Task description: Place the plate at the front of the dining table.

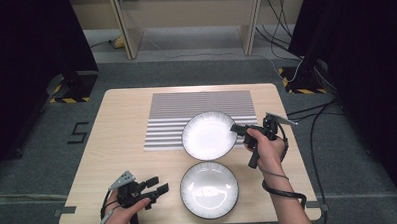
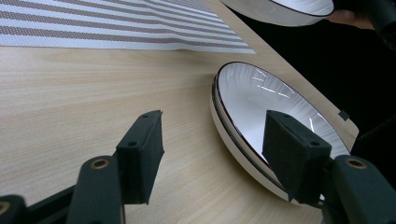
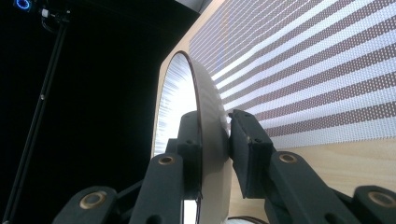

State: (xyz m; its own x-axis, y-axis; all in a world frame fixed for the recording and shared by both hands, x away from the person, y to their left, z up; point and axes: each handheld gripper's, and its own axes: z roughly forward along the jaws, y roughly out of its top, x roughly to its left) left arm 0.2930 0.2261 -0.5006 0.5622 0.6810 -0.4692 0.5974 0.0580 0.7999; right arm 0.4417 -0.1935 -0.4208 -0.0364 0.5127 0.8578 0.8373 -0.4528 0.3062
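Two white ribbed plates with dark rims are on view. The near plate (image 1: 209, 189) (image 2: 261, 107) lies flat on the wooden table (image 1: 122, 144) by its front edge. My right gripper (image 1: 235, 128) (image 3: 215, 135) is shut on the right rim of the far plate (image 1: 207, 135) (image 3: 180, 98), one jaw inside the rim and one under it. That far plate (image 2: 280, 9) looks lifted a little off the table over the corner of the striped placemat (image 1: 186, 107) (image 3: 317, 70). My left gripper (image 1: 160, 185) (image 2: 212, 144) stands open just left of the near plate, nothing between its jaws.
The striped placemat (image 2: 116, 28) covers the middle back of the table. Bare wood lies to its left and in front of it. Dark stands and cables sit on the floor beyond the table's right and left edges.
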